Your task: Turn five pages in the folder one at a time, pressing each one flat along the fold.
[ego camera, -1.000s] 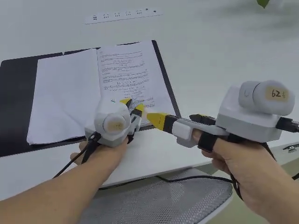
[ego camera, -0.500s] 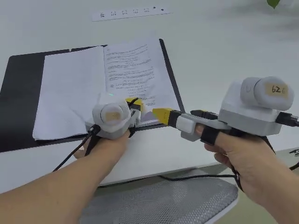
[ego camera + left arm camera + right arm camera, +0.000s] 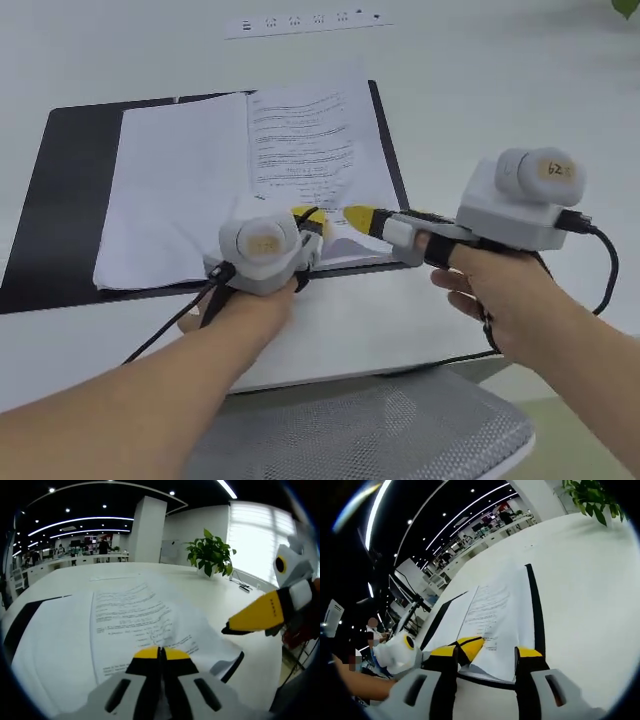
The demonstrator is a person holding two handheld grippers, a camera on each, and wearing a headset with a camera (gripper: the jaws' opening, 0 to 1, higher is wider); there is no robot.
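A black folder (image 3: 60, 200) lies open on the white table, a blank sheet (image 3: 180, 200) on its left and a printed page (image 3: 310, 150) on its right. My left gripper (image 3: 308, 218) sits at the printed page's near edge. In the left gripper view its yellow tips (image 3: 160, 652) are shut together over the page (image 3: 130, 615); whether paper is pinched I cannot tell. My right gripper (image 3: 360, 216) hovers just right of it. In the right gripper view it (image 3: 489, 654) stands open, with the page's near right corner (image 3: 495, 665) between its jaws.
A white power strip (image 3: 310, 20) lies at the table's far edge. A grey mesh chair seat (image 3: 380, 430) is below the table's front edge. A potted plant (image 3: 210, 555) stands far right on the table. Bare tabletop lies to the folder's right.
The right gripper has moved left and forward, and its tips now sit beside the left gripper at the page's near right corner. The left gripper stays at the page's near edge.
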